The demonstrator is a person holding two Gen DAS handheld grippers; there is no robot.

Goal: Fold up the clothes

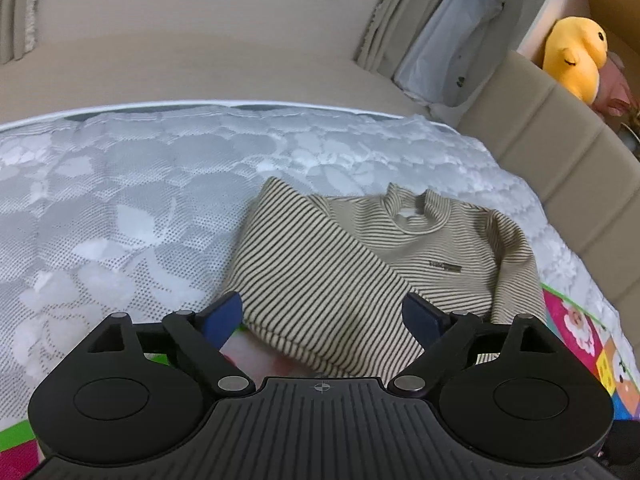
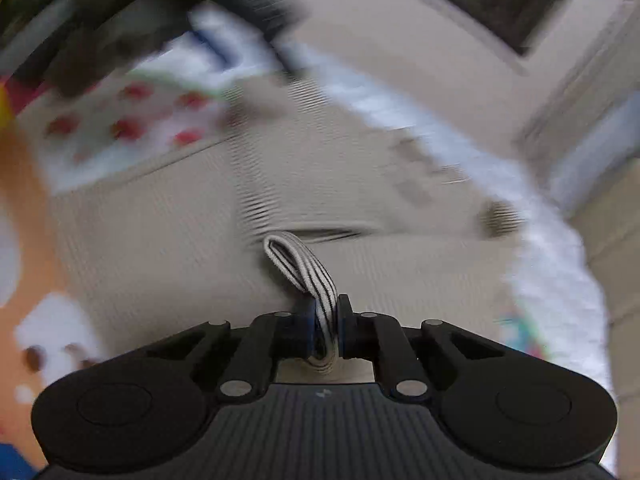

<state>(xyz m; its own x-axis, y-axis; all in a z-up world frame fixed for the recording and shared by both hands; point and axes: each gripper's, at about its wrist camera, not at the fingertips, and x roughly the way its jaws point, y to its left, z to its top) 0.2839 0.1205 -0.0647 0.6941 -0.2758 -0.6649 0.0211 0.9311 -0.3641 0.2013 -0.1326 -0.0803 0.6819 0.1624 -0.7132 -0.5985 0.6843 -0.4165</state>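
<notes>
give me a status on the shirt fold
Left gripper open above striped shirt. Right gripper shut on shirt fabric. Nothing in the way.

One striped sweater [image 1: 360,264]; one mattress [image 1: 140,200]; one yellow plush duck [image 1: 576,56]; perhaps one patterned mat [image 1: 580,328].

We saw a white lace bedspread [image 1: 120,208] covering the bed, a beige padded headboard [image 1: 560,152] beside it, a yellow plush duck [image 1: 576,56] on the shelf behind, and a colourful cartoon mat [image 1: 588,332] nearby.
</notes>
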